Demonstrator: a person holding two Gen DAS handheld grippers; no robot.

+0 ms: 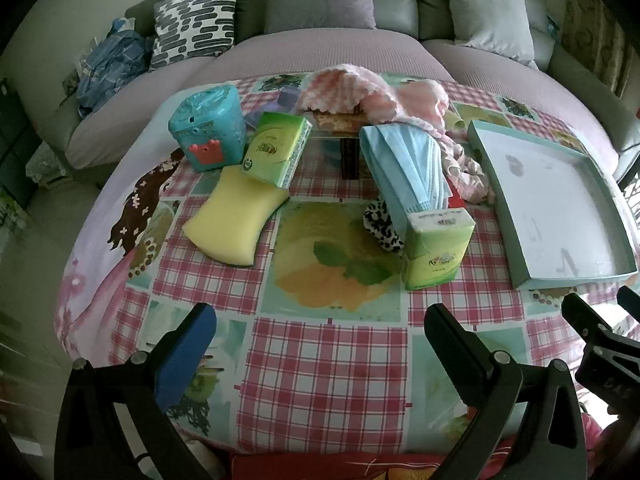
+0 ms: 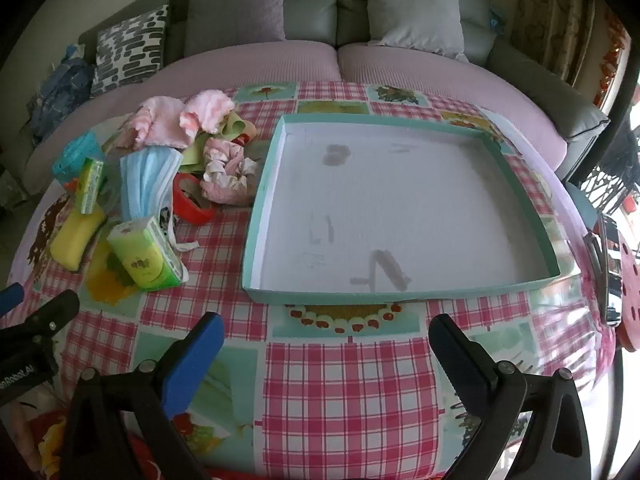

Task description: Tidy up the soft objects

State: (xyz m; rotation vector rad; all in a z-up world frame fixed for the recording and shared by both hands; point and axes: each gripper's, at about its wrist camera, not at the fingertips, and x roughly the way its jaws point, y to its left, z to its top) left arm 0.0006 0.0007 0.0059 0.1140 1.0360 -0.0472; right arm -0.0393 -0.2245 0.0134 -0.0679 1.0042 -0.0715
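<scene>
Soft objects: sponge [image 1: 232,216], masks [image 1: 404,168], tissue pack [image 1: 436,248] lying ahead of left tongs [image 1: 320,336]; tray [image 2: 520,280] bare. Both tongs, right [image 2: 326,344] included, gaping wide, empty. Start step; next calls for closing on nearest pack.

Tablecloth [image 2: 340,392]: pink-and-white check with teal picture squares. Tray [image 2: 404,296]: teal walls, white floor with grey smudges. Sponge [image 1: 232,220]: yellow. Tissue packs [image 1: 436,252]: green and yellow. Masks [image 1: 404,164]: light blue. Towel [image 1: 360,88]: pink. Cushion [image 1: 196,20]: white with dark dashes.
</scene>
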